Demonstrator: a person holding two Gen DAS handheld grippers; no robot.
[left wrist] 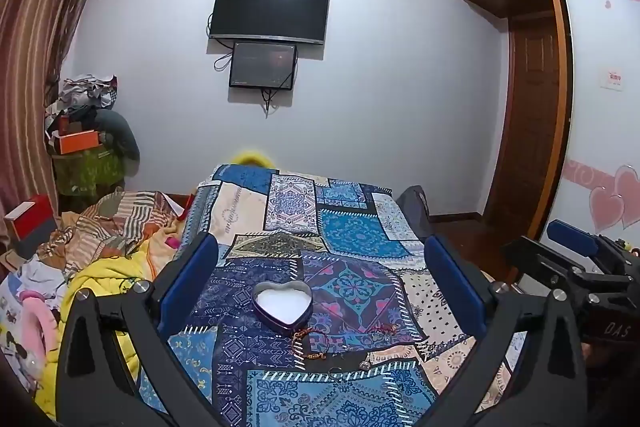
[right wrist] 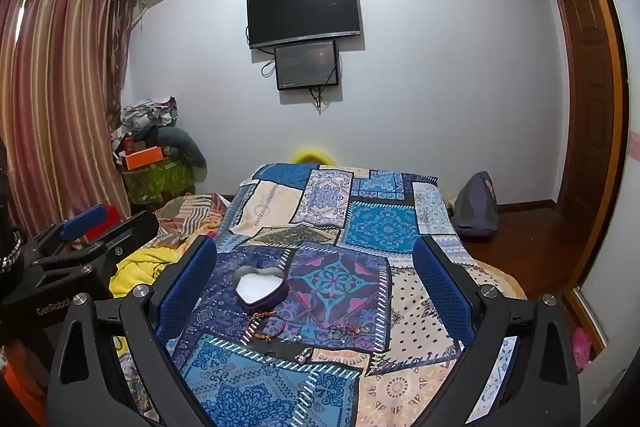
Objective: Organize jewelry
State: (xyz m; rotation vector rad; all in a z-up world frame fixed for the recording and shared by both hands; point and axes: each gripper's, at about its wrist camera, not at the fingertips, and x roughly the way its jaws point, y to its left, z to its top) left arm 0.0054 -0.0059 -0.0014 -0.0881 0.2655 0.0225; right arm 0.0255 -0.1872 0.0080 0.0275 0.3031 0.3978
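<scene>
An open heart-shaped tin [left wrist: 283, 303] with a white lining sits on the patchwork bed cover [left wrist: 352, 227]; it also shows in the right wrist view [right wrist: 262, 289]. In front of it lie a red-brown bracelet [left wrist: 308, 345] [right wrist: 262, 327], a beaded bracelet [left wrist: 382, 331] [right wrist: 346, 331] and small silver pieces [left wrist: 364, 364] [right wrist: 303, 355]. My left gripper [left wrist: 320, 281] is open and empty, held above the cover short of the tin. My right gripper [right wrist: 316, 283] is open and empty too, to the right of the left one.
Crumpled yellow and striped blankets [left wrist: 108, 251] lie left of the cover. A cluttered pile with an orange box [left wrist: 78, 141] stands in the far left corner. A dark bag [right wrist: 478, 205] sits on the wooden floor at the right, near the wardrobe and door [left wrist: 528, 131].
</scene>
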